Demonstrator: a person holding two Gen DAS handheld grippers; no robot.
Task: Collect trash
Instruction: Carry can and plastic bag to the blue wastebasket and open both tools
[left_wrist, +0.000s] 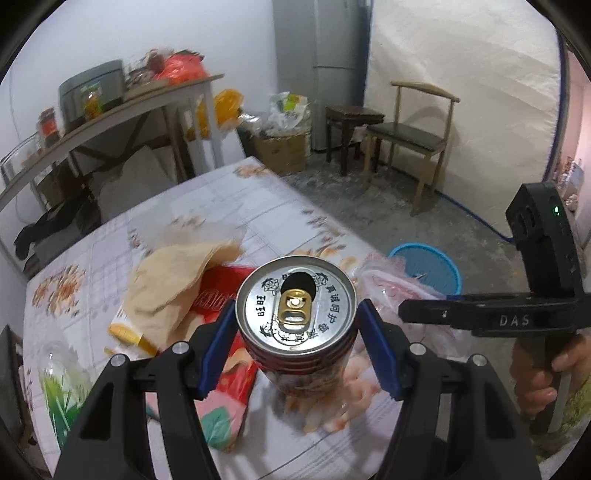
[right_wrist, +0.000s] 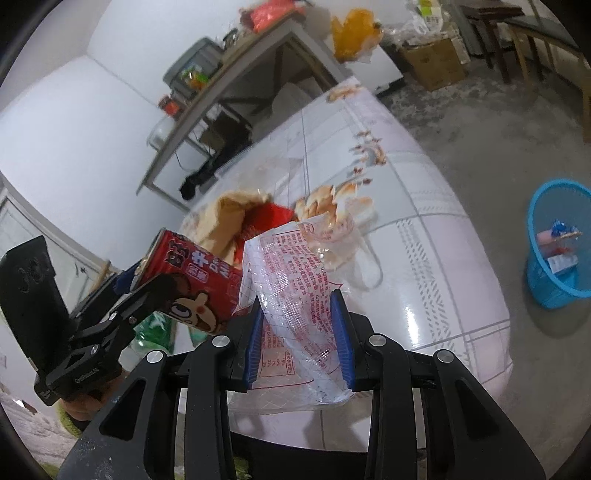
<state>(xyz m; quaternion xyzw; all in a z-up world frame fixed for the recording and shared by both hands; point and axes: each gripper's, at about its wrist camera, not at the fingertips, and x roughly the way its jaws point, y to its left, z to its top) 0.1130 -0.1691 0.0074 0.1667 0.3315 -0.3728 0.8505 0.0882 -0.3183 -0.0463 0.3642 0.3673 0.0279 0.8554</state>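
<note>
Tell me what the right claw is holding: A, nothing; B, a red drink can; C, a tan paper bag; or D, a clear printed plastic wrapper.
D: in the right wrist view the right claw has its blue pads closed on the clear printed plastic wrapper, while the left claw holds the red can.

Left wrist cam looks down along its gripper (left_wrist: 297, 332), close over the table (left_wrist: 229, 192), room behind. Right wrist cam, same tilt, close too. Both share table, blue basket (right_wrist: 557, 243), shelf (left_wrist: 110, 114) upper left.
</note>
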